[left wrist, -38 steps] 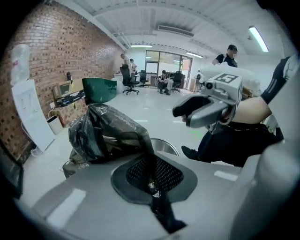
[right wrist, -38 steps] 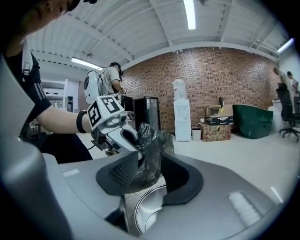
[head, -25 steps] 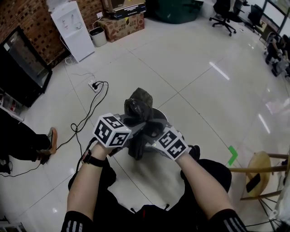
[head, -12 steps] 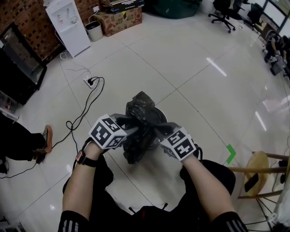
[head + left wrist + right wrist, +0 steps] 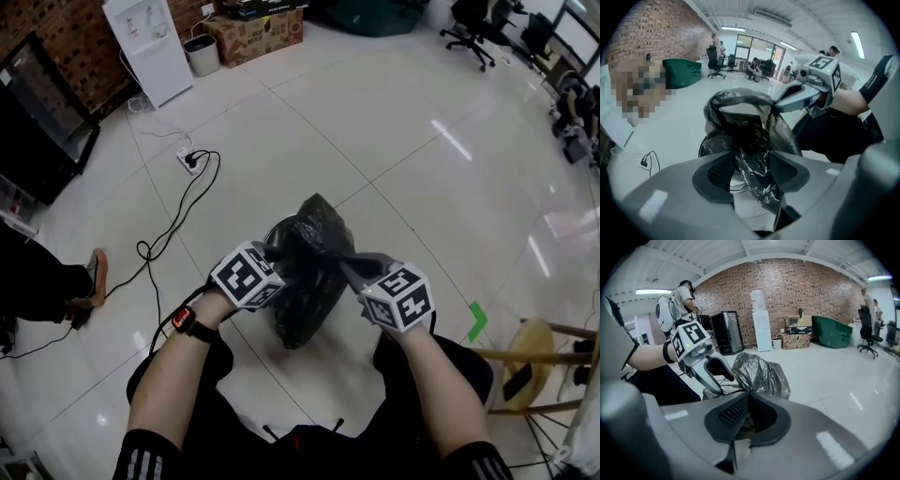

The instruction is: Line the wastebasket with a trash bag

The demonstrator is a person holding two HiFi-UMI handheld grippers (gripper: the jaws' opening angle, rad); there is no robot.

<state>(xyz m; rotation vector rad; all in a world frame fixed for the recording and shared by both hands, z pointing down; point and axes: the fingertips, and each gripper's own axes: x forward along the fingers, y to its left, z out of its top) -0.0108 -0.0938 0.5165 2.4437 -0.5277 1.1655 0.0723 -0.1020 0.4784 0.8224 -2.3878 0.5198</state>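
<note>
Glossy white tile floor point(image 5: 375, 141), big open room w/ a brick wall point(image 5: 797, 291). A dispenser point(image 5: 145, 47), box point(image 5: 253, 33) and black cabinet point(image 5: 42, 122) stand along it. A power strip point(image 5: 191, 161) lies on the tiles and a stool point(image 5: 539, 361) stands at right.

The black bag point(image 5: 314, 267) sits bunched over the basket point(image 5: 704, 146), just ahead of the person's knees, w/ one gripper on each side. The head view hides nearly all of the basket under the film. The L gripper view shows the metal rim below the bag, and the bag mouth partly spread.

L gripper point(image 5: 751, 164): jaws apart, just been opening, w/ a fold of bag hanging loose between the pads. That same view catches the other gripper's tips nipping the bag's top edge. R gripper point(image 5: 749, 401): jaws closed on a sliver of film. Its view also shows a person w/ backpack point(image 5: 677, 305) near the wall, not seen from the head.

Vs 1 s ago:
- The bag sits lower and spreads wider.
- The grippers are further apart.
- L was clamped and is now wide.
- R was wide and is now pinching.
</note>
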